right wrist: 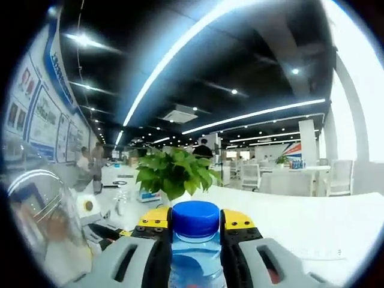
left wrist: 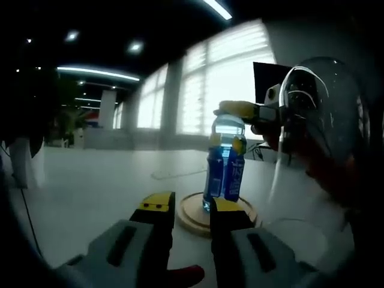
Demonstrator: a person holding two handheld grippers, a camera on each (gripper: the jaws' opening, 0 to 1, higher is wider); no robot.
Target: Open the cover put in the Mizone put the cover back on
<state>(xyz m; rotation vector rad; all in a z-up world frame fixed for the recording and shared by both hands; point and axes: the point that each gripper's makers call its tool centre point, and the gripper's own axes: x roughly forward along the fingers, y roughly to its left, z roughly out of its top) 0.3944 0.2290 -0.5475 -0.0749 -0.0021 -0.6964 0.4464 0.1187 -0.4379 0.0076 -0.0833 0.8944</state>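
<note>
A blue Mizone bottle (left wrist: 223,171) stands upright on a round wooden base (left wrist: 193,217) on the white table. In the left gripper view, my right gripper (left wrist: 235,126) reaches in from the right and is shut on the bottle's upper part. In the right gripper view, the bottle's blue cap (right wrist: 195,218) sits between the yellow-tipped jaws of my right gripper (right wrist: 195,223). A clear dome cover (left wrist: 321,126) is off the base, to the bottle's right, and shows as the cover (right wrist: 37,219) on the other side. My left gripper (left wrist: 192,209) hovers short of the base, open and holding nothing.
The white table (left wrist: 102,186) stretches wide to the left. A potted green plant (right wrist: 174,171) stands behind the bottle, with small items (right wrist: 90,207) beside the dome. A red sleeve (left wrist: 324,174) shows through the dome. People, desks and chairs (right wrist: 282,177) lie far behind.
</note>
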